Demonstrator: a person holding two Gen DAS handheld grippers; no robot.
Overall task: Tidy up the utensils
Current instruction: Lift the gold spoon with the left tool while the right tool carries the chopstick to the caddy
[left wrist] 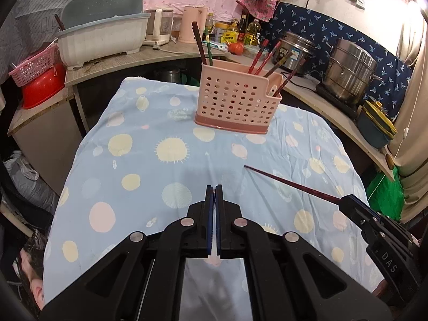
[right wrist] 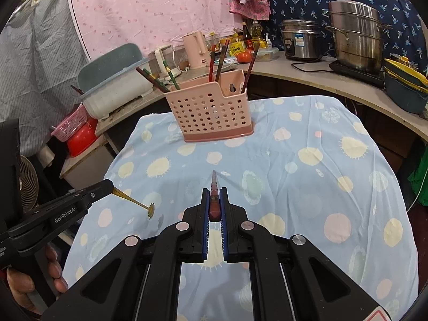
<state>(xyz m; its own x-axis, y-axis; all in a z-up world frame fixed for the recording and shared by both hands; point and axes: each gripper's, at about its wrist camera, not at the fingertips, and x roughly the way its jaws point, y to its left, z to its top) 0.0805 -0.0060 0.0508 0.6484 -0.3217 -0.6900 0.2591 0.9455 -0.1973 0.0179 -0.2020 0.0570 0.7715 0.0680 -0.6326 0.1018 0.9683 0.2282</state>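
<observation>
A pink perforated utensil holder (left wrist: pixel 236 99) stands on the far part of the table and holds several chopsticks; it also shows in the right wrist view (right wrist: pixel 214 112). My right gripper (right wrist: pixel 214 195) is shut on a dark red chopstick (right wrist: pixel 214 187) that points toward the holder; the chopstick (left wrist: pixel 291 184) and gripper (left wrist: pixel 345 202) show at right in the left wrist view. My left gripper (left wrist: pixel 214 190) is shut; in the right wrist view (right wrist: pixel 108 186) it holds a thin gold utensil (right wrist: pixel 136 202) with a small flower-shaped end, low over the cloth.
The table wears a light blue cloth with dots (left wrist: pixel 160 147). Behind it a counter holds a dish rack (left wrist: pixel 104 37), pink kettle (left wrist: pixel 194 24), bottles, a tomato, a rice cooker (left wrist: pixel 297 50) and a steel steamer pot (left wrist: pixel 347 75). A pink basket sits on a red bowl (left wrist: pixel 40 80) at left.
</observation>
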